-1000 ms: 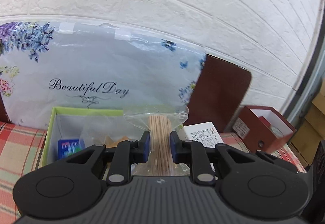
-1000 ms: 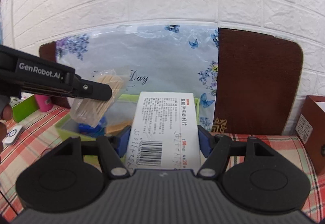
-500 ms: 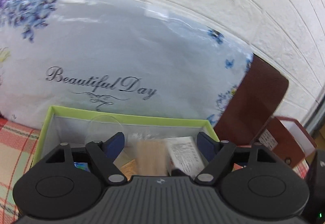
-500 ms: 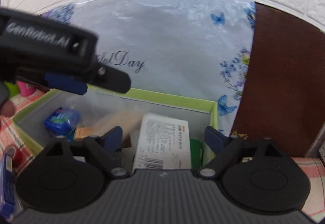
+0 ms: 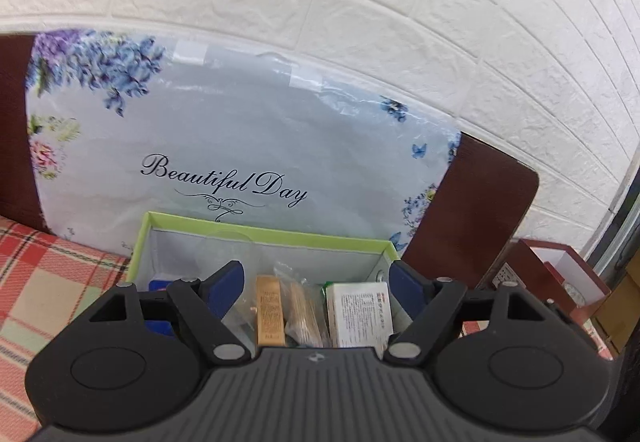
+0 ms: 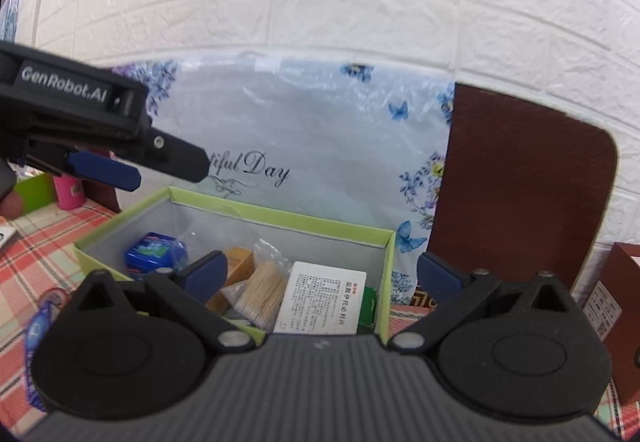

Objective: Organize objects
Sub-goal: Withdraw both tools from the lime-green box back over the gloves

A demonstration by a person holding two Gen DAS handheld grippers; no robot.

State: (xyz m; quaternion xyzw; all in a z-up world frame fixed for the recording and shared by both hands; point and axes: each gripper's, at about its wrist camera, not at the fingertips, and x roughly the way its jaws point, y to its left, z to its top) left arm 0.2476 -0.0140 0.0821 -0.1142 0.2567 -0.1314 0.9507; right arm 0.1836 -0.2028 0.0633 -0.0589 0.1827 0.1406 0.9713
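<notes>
A green-rimmed open box (image 5: 264, 232) (image 6: 280, 215) stands on the plaid cloth. Inside lie a clear bag of toothpicks (image 5: 304, 312) (image 6: 264, 292), a white medicine box (image 5: 358, 312) (image 6: 324, 298), a gold box (image 5: 270, 312) (image 6: 236, 262) and a blue pack (image 6: 154, 252). My left gripper (image 5: 316, 282) is open and empty above the box's near side; it also shows in the right wrist view (image 6: 160, 165). My right gripper (image 6: 324, 274) is open and empty just before the box.
A floral "Beautiful Day" bag (image 5: 240, 145) and a brown board (image 6: 520, 169) lean on the white brick wall behind the box. A dark red box (image 5: 560, 278) stands at the right. A pink bottle (image 6: 68, 193) and a blue packet (image 6: 40, 326) are at the left.
Both grippers opened and let go: the toothpick bag and the white medicine box now lie in the green box. Both grippers have since drawn back and up.
</notes>
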